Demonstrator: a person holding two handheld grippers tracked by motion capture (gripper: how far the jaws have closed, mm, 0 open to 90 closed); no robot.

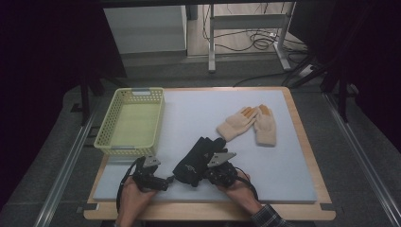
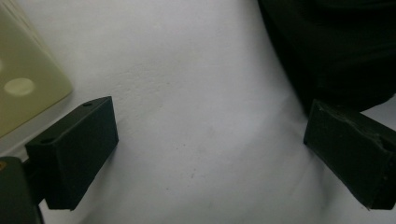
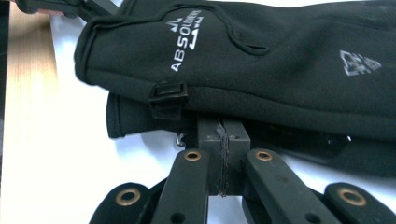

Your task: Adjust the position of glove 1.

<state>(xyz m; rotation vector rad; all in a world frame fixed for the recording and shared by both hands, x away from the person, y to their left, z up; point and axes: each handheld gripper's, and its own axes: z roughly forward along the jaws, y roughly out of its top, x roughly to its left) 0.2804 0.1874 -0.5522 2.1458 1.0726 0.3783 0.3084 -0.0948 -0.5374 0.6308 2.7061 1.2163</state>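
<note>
Pressed together, the right gripper's (image 3: 223, 140) jaws are clamped on the edge of two stacked black gloves (image 1: 196, 161) at lower centre of the high view. Spread apart over bare mat, the left gripper's (image 2: 210, 149) jaws hold nothing. One yellow basket (image 1: 105, 138) is seen at left, two beige gloves (image 1: 249, 124) right of centre.

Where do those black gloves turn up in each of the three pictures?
High view: black gloves lie low and centre on the white mat, at the right gripper.
Left gripper view: dark mass at upper right.
Right gripper view: across the top, above the shut jaws.
Shared landmark: the white mat.
</note>
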